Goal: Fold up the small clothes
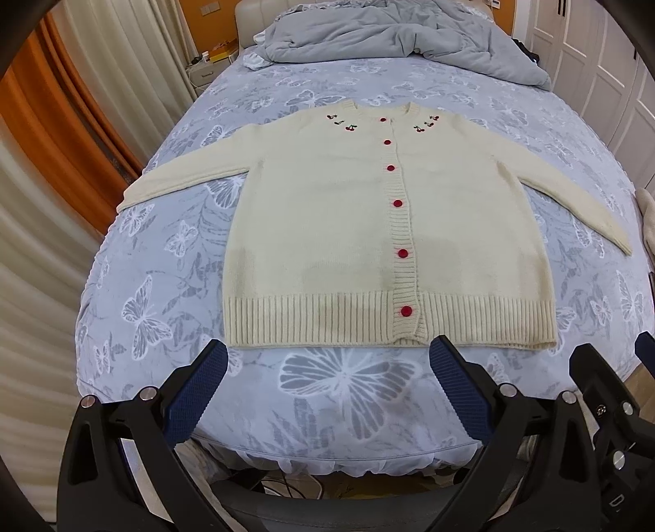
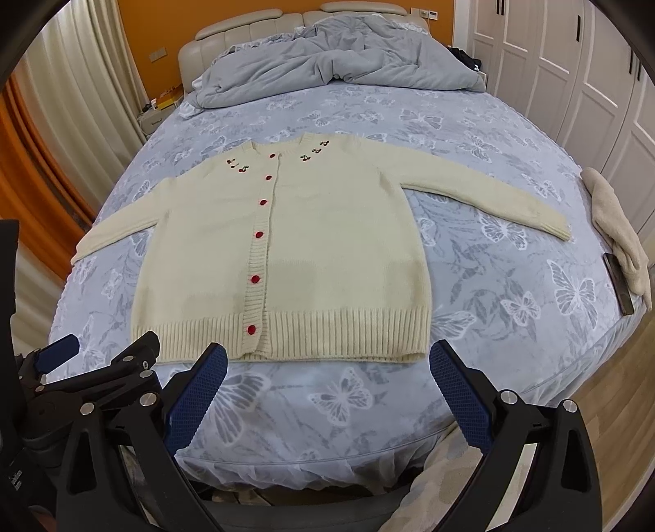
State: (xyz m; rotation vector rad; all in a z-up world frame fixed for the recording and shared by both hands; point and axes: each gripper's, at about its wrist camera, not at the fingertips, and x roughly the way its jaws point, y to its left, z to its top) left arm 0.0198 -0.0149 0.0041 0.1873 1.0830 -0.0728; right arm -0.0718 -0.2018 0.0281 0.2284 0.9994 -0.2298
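One cream knit cardigan [image 1: 327, 229] lies flat and face up on the bed [image 1: 352, 393], buttoned, neck toward 12 o'clock and ribbed hem toward 6 o'clock. Both sleeves are spread outward, one toward 9 o'clock and one toward 3 o'clock. Six red buttons [image 1: 396, 203] run down the placket. Two clusters of embroidered cherries [image 1: 343, 123] flank the neckline.

One rumpled grey duvet [image 1: 393, 37] is heaped at the head of the bed, at 12 o'clock. In the right wrist view, one beige garment [image 2: 618, 229] lies at the bed edge at 3 o'clock, with one dark flat object [image 2: 618, 286] just beside it; its kind cannot be told.

Left gripper [image 1: 327, 360]: jaws spread wide, nothing between them, held just short of the hem near the bottom button, not touching the knit.

Right gripper [image 2: 327, 362]: jaws spread equally wide, empty, just short of the hem.
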